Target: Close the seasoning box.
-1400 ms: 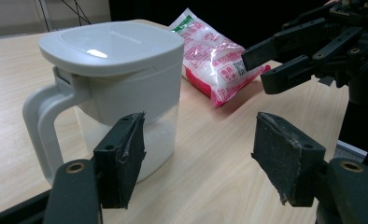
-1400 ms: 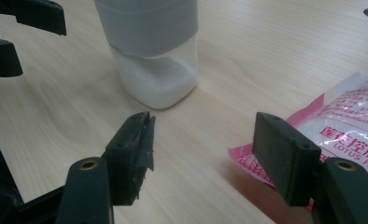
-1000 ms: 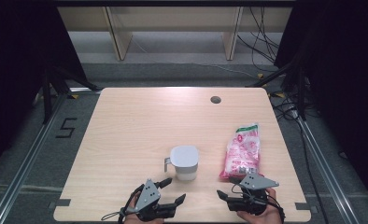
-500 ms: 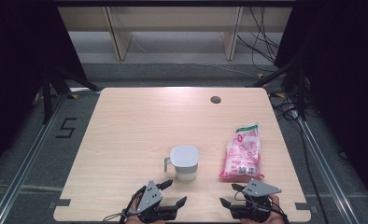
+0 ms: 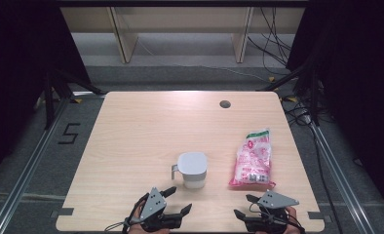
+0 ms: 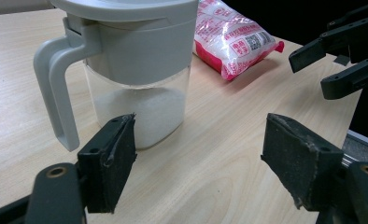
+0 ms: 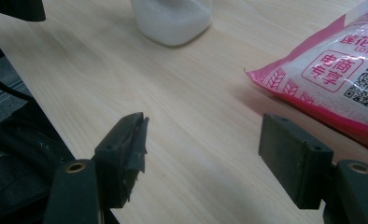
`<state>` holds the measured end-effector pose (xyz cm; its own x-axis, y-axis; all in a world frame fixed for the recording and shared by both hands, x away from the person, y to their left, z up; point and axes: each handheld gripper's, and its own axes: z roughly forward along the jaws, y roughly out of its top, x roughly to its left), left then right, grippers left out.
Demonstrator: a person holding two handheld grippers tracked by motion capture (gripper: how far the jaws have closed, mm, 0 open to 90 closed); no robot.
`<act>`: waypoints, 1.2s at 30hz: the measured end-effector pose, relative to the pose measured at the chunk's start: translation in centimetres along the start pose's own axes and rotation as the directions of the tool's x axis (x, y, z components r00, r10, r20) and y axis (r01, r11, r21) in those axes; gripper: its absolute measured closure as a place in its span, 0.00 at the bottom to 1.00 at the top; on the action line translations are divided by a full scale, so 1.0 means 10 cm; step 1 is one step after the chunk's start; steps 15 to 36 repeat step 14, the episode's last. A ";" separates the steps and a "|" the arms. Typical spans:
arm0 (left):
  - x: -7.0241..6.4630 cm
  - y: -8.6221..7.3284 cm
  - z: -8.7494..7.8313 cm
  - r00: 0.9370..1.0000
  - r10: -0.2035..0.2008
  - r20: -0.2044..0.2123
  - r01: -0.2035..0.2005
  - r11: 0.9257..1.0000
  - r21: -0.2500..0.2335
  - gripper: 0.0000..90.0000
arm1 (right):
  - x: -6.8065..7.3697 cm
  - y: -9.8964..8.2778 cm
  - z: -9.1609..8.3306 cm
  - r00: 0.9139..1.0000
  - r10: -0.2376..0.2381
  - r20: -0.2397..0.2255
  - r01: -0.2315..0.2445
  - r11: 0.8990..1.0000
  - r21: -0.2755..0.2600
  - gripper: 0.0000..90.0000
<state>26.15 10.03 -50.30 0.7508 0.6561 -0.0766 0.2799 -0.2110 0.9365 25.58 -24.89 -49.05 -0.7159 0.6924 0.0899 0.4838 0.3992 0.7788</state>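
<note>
From the high view, the left gripper (image 5: 179, 201) and right gripper (image 5: 244, 206) sat at the near table (image 5: 131, 136) edge, w/ the lidded jug (image 5: 192, 169) just beyond the left one and the pink bag (image 5: 252, 158) lying flat beyond the right. The left gripper view added detail: white granules in the jug's clear lower part, handle toward the cam's left. L jaws had just been opening, wide w/ nothing between; R jaws also stood apart over bare wood, bag corner (image 7: 331, 74) near, not touching.

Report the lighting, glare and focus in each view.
High view: bright glare on the far half of the table, dark surroundings, slightly soft. Left gripper view: jug sharp, near jaws slightly blurred, soft shadow under the bag. Right gripper view: bag print crisp, left edge dark.
</note>
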 end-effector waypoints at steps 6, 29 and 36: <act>-0.02 -0.01 0.00 0.999 -0.043 -0.011 0.043 0.999 0.005 0.27 | -0.01 -0.02 -0.01 1.000 -0.009 0.015 0.009 1.000 -0.001 0.36; 0.04 -0.03 -0.01 0.999 -0.049 -0.014 0.049 0.999 0.006 0.27 | -0.02 -0.02 0.00 1.000 -0.008 -0.022 0.008 1.000 0.014 0.36; 0.04 -0.03 -0.01 0.999 -0.049 -0.014 0.049 0.999 0.006 0.27 | -0.02 -0.02 0.00 1.000 -0.008 -0.022 0.008 1.000 0.014 0.36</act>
